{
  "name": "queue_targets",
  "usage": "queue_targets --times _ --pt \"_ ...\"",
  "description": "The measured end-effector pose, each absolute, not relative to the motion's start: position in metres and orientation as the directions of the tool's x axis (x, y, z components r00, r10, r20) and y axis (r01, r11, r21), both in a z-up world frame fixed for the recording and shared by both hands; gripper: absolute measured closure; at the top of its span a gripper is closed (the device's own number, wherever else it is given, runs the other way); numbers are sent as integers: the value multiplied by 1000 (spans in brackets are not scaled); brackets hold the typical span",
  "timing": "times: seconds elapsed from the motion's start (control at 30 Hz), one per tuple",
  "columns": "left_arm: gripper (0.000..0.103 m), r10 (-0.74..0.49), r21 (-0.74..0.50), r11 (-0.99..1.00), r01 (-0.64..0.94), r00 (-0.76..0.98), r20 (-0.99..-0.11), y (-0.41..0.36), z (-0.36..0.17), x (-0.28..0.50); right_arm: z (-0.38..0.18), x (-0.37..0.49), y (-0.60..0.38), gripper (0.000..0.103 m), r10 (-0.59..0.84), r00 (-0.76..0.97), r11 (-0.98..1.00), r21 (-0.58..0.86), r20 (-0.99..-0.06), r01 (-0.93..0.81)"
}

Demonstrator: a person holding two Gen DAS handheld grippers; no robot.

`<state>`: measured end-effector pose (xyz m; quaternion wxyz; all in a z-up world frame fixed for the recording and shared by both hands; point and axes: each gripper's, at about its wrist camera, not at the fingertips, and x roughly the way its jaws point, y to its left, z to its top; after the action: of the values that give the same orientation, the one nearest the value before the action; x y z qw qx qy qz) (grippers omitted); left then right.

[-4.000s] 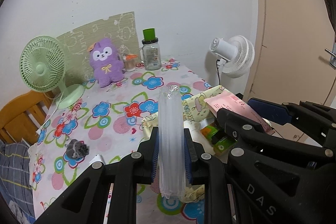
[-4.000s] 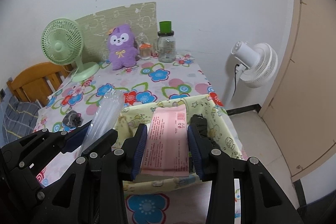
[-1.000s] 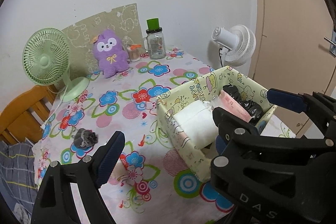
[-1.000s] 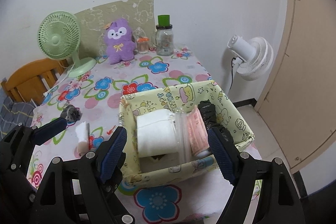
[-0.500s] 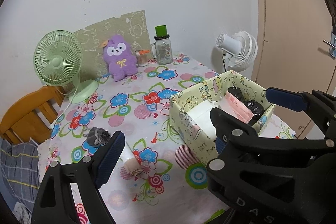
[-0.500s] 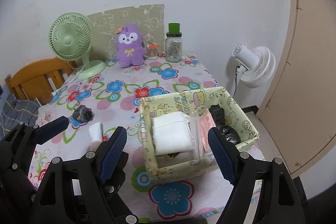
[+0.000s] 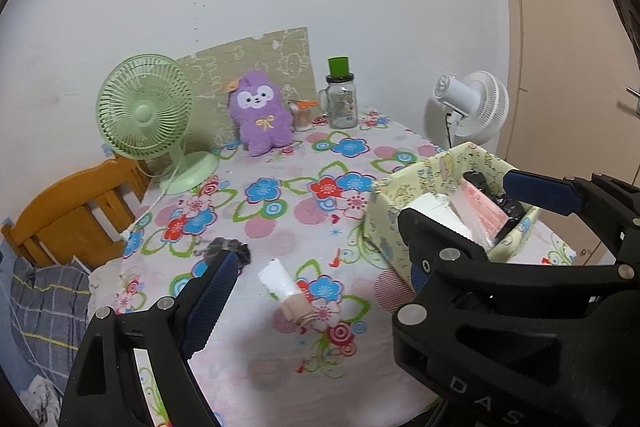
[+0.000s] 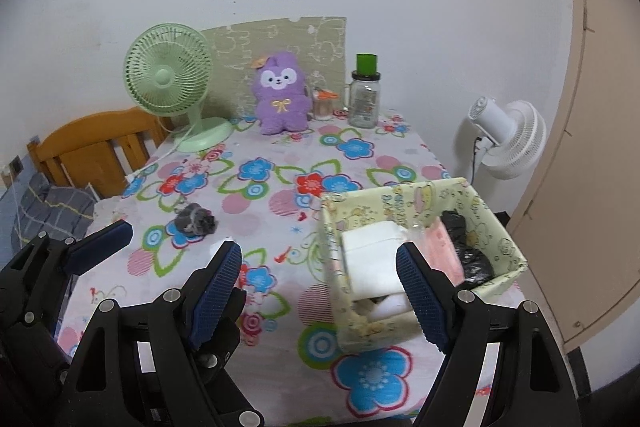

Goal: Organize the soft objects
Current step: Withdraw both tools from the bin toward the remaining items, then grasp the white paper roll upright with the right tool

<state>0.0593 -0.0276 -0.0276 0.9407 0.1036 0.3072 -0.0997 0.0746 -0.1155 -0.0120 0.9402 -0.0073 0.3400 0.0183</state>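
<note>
Overhead, both tools wide and empty, yellow box (image 8: 496, 223) near table's right edge (image 8: 436, 155), bare cloth leftward.

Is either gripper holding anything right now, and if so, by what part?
Nothing is held. The left gripper and the right gripper both stand open and empty above the table.

Soft even light, fisheye-warped dark corners
</note>
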Motion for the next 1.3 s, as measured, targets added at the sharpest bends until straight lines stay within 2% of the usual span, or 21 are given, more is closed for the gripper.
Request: queue_targets --times 0.43,1.3 --pt "13 -93 119 971 208 782 -616 9 -36 75 -22 93 -77 20 68 748 996 3 -660 -88" --pt "13 -42 70 988 134 691 -721 61 -86 114 -79 144 -25 20 115 653 986 3 -749 -169"
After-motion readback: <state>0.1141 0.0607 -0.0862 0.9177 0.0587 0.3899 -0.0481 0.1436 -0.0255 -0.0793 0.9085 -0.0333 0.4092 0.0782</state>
